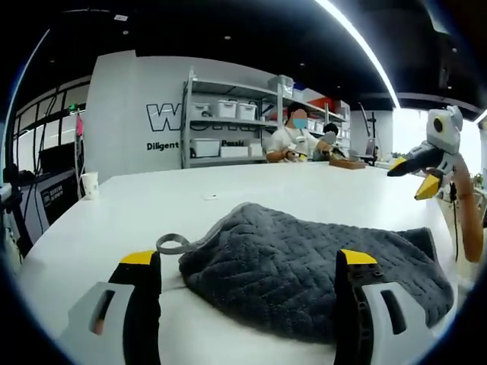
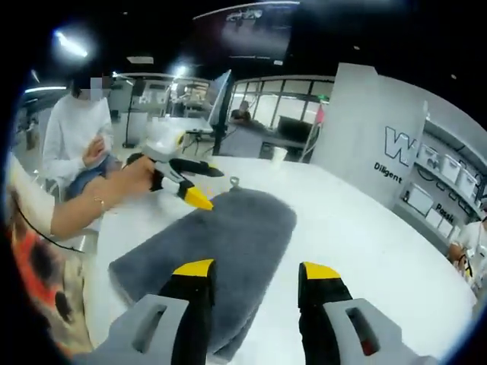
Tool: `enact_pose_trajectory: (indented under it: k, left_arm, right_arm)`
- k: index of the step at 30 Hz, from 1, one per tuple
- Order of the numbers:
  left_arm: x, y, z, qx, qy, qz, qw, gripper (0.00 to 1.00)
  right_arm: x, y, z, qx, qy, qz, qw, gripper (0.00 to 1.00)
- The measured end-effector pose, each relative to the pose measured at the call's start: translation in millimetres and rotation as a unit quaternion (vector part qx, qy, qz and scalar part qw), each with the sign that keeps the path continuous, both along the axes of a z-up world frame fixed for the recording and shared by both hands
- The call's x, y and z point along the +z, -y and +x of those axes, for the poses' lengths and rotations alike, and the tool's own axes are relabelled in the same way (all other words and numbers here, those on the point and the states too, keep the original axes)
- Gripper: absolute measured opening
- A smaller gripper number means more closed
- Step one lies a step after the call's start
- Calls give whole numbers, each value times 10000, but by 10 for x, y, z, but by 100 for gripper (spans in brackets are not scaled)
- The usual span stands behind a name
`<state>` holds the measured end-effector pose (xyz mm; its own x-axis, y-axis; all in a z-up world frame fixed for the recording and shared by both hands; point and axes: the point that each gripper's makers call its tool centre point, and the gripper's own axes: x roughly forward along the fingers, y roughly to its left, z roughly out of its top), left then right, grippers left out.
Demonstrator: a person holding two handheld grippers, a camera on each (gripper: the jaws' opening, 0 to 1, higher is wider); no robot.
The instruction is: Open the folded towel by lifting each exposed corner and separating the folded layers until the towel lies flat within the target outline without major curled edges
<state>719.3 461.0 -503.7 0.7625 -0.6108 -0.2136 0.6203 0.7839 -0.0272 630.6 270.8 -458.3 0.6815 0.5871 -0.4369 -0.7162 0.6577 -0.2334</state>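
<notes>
A dark grey quilted towel [image 1: 304, 266] lies folded on the white table [image 1: 228, 194], with a grey hanging loop [image 1: 173, 243] sticking out at its left corner. My left gripper [image 1: 249, 262] is open just in front of the towel, with nothing between its fingers. In the right gripper view it shows as the left gripper [image 2: 190, 185], held in a hand above the far end of the towel [image 2: 221, 228], near the loop [image 2: 234, 182]. My right gripper [image 2: 257, 270] is open over the towel's near end. The left gripper view has the right gripper [image 1: 422, 173] raised off the table at the right.
A paper cup [image 1: 89, 185] stands near the table's left edge. Shelves with white bins [image 1: 228, 129] line the back wall. Two people [image 1: 297, 137] work at the table's far end beside a wooden box [image 1: 346, 162]. Another person [image 2: 76, 129] sits beside the table.
</notes>
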Motion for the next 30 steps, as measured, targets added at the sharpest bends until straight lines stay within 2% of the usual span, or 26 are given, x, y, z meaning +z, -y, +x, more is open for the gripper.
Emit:
enact_pose_trajectory:
  k: [3,5,9,12,14,16,17,19,24,26,30]
  left_arm:
    - [-9,-19,9,43,0,42,10000,93]
    - [-9,-35,17,86,19,83,9999,93]
    - [-34,-13,-1,8,-52,81,10000,94]
    - [-23,-13,-4,7,-27,82,10000,94]
    - [-14,-12,-9,0,-13,74,10000,94]
    - [-11,-1,-19,-30,-15,56,10000,94]
    - [-15,8,-24,-49,-30,48,10000,95]
    - [-22,21,-29,-64,-40,52,10000,95]
    - [-17,10,-15,-42,-33,42,10000,97]
    - [-16,14,-19,-53,-50,8,10000,98]
    - [-16,4,-10,-34,-53,16,10000,99]
  right_arm:
    - [-99,-14,347,-180,-98,-131,9997,47]
    - [-191,-48,493,-180,-218,-202,9994,46]
    - [-392,-166,662,-149,-737,-45,9972,46]
    - [-467,-210,800,-186,-817,19,9965,48]
    - [-509,-226,843,-305,-1021,208,9941,48]
    - [-527,-262,901,-304,-1165,377,9920,44]
    - [-549,-295,936,-322,-1330,519,9892,40]
    - [-591,-327,976,-286,-1387,514,9886,31]
    - [-836,-400,1080,-438,-1570,288,9862,29]
    - [-902,-435,1114,-474,-1666,331,9843,28]
    - [-956,-493,1072,-442,-1796,395,9819,17]
